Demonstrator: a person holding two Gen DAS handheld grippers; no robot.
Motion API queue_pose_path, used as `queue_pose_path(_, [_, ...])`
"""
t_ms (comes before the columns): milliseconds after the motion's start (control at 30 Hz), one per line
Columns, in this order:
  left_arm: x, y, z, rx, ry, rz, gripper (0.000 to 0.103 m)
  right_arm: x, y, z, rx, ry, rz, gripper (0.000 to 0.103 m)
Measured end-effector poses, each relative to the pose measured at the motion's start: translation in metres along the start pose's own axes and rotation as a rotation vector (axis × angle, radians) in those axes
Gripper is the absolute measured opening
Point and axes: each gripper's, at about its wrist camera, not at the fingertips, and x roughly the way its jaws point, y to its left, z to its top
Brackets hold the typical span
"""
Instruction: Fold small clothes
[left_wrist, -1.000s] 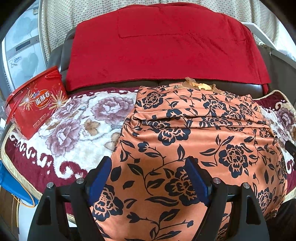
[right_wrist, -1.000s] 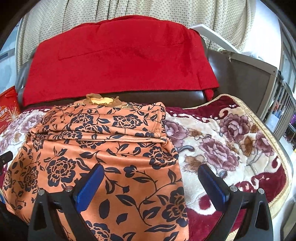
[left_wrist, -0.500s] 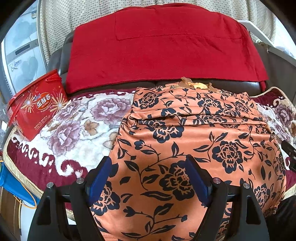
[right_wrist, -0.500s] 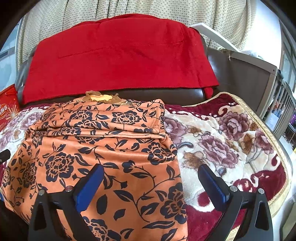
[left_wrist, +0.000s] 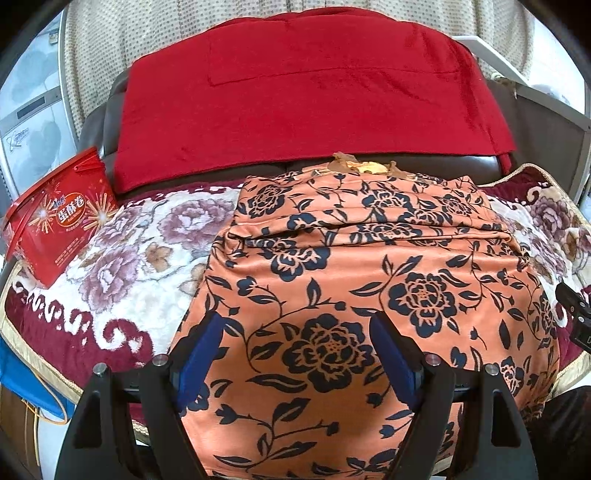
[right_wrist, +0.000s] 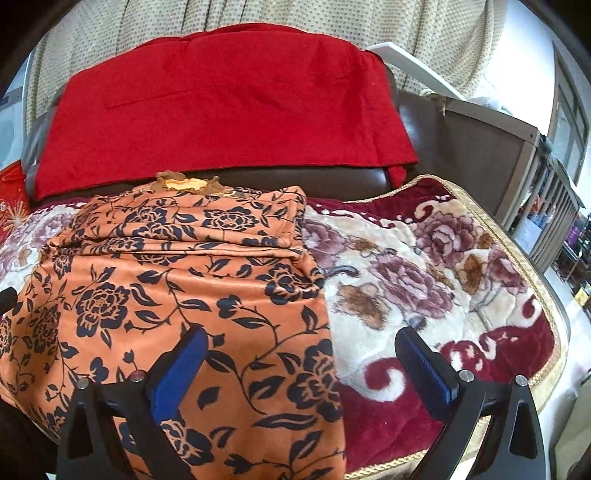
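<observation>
garment laid out, both grippers above near hem, nothing gripped

orange floral garment (left_wrist: 369, 280) lies spread on the flowered blanket (left_wrist: 122, 254), collar end (left_wrist: 360, 167) away from the cameras and touching the dark sofa back. a cross ridge runs side to side just below the collar, so far part seems partly folded or bunched; can't tell which. near part is smooth, hangs toward blanket's front edge.

left gripper (left_wrist: 297, 350): jaws wide apart, blue pads clear of cloth, nothing between them but garment surface below. sits over garment's near-left part, left pad abt at the left side edge.

right gripper (right_wrist: 301, 365): jaws also wide, empty. straddles the garment's right side edge, left pad over cloth, right pad over bare blanket.

judgement: step in hand = pre-grasp for next fold; task early to mid, garment not yet a compact stack.

how to do it well (advice, not observed):
- take both near corners, one per gripper, pinch all layers w/ pad faces, not tips.
- grip at matching spots on each side or fold goes skew.
- lift only enough to clear, carry toward collar w/ both hands together, lay hem along the ridge line.
- satin-looking cloth prob slippery; close fully before lifting.

surroundings: red throw (left_wrist: 306, 96) draped over sofa back behind; red snack box (left_wrist: 61, 216) on blanket's left end, well apart from garment.
</observation>
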Motion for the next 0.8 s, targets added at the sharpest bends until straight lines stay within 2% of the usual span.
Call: queue_pose_path(800, [-0.0029, -0.0024, -0.0024, 0.01, 0.0, 0.007, 0.082, -0.0021, -0.0003, -0.0043, -0.01, 0.018, 0.0, 0.102])
